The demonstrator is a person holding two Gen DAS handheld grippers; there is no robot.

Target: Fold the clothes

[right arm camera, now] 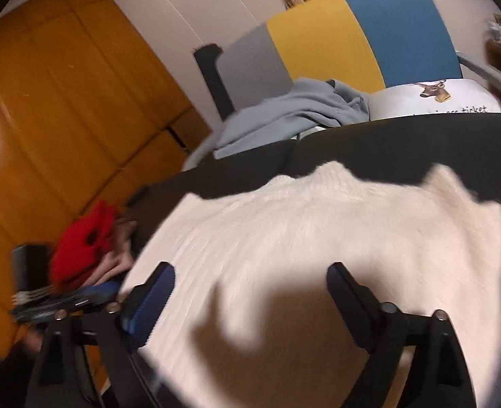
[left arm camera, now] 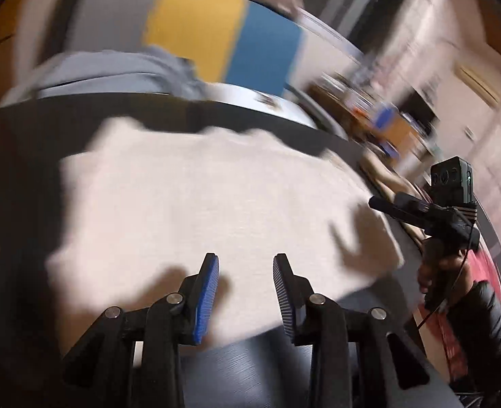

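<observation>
While both views are smeared by motion blur, the cream knitted sweater can be made out lying spread flat on the dark surface, its ribbed knit clearer in the right wrist view. The left gripper hangs above the near edge of the sweater with its blue-padded fingers spread apart, nothing between them; whether the tips touch the fabric cannot be told. The right gripper is spread wider still, its fingers standing far apart over the sweater's near part, also holding nothing, and its shadow falls on the knit just ahead. From the left wrist view the right gripper appears at the right edge of the surface, gripped by a hand in a dark sleeve. Beyond the surface lie a light blue garment and a white printed cushion, against a yellow and blue panel. A red garment sits at the left, near the orange doors.
</observation>
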